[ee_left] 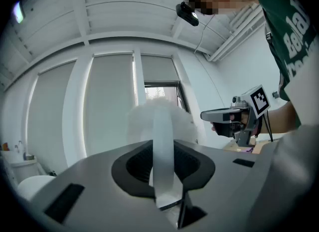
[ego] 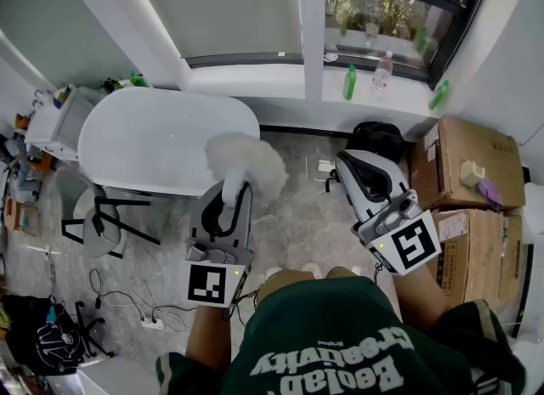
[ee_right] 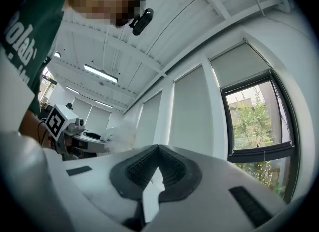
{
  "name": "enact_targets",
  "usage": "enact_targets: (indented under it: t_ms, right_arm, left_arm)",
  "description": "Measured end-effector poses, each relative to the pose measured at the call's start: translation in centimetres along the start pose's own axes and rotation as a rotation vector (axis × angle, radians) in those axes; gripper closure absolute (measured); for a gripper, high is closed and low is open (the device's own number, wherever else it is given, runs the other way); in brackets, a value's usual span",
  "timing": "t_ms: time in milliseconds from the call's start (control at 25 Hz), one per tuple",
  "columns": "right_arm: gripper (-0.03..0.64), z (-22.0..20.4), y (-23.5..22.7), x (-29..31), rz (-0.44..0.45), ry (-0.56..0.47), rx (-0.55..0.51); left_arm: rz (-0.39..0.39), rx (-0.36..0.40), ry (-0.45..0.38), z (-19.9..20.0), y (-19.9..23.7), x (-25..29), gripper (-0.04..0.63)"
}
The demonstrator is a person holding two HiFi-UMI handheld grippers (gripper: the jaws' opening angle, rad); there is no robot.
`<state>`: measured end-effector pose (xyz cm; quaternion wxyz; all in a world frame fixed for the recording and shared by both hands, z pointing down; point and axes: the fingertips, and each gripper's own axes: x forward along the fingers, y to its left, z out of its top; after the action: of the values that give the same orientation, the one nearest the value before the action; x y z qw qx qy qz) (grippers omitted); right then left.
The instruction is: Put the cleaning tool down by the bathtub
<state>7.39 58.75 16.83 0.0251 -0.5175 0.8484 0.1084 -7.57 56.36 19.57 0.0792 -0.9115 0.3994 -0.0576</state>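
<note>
The cleaning tool is a fluffy white duster (ego: pixel 246 164) on a flat white handle (ee_left: pixel 163 161). My left gripper (ego: pixel 229 196) is shut on that handle and holds it level, so the fluffy head hangs over the near right edge of the white oval bathtub (ego: pixel 144 143). The head fills the middle of the left gripper view, beyond the jaws. To the right, my right gripper (ego: pixel 347 162) is held over the floor, jaws closed with nothing between them. It also shows in the left gripper view as the right gripper (ee_left: pixel 212 115).
Cardboard boxes (ego: pixel 463 160) stand at the right, with a black bag (ego: pixel 378 137) by the wall. Bottles (ego: pixel 350 81) line the window sill. A black-framed stool (ego: pixel 110 215) and a power strip (ego: pixel 153 323) with cables lie left of my legs. A cluttered shelf (ego: pixel 51 121) stands beside the tub.
</note>
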Motion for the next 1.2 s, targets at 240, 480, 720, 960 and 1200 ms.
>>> enact_targets:
  t_ms: [240, 480, 720, 960, 1200]
  right_arm:
    - [0.6, 0.8, 0.5, 0.2, 0.0, -0.019, -0.011]
    - [0.6, 1.0, 0.0, 0.0, -0.022, -0.024, 0.038]
    - [0.6, 1.1, -0.6, 0.2, -0.034, -0.018, 0.045]
    - [0.6, 0.7, -1.1, -0.3, -0.049, -0.011, 0.056]
    - [0.6, -0.1, -1.2, 0.2, -0.06, 0.007, 0.049]
  left_arm:
    - [-0.007, -0.015, -0.049, 1.2, 0.3, 0.4, 0.505]
    - [0.0, -0.014, -0.039, 0.9, 0.3, 0.5, 0.505]
    - [0.003, -0.033, -0.022, 0.8, 0.5, 0.8, 0.505]
    - [0.004, -0.023, -0.029, 1.0, 0.4, 0.8, 0.505]
    - [0.008, 0.016, -0.005, 0.9, 1.3, 1.3, 0.505]
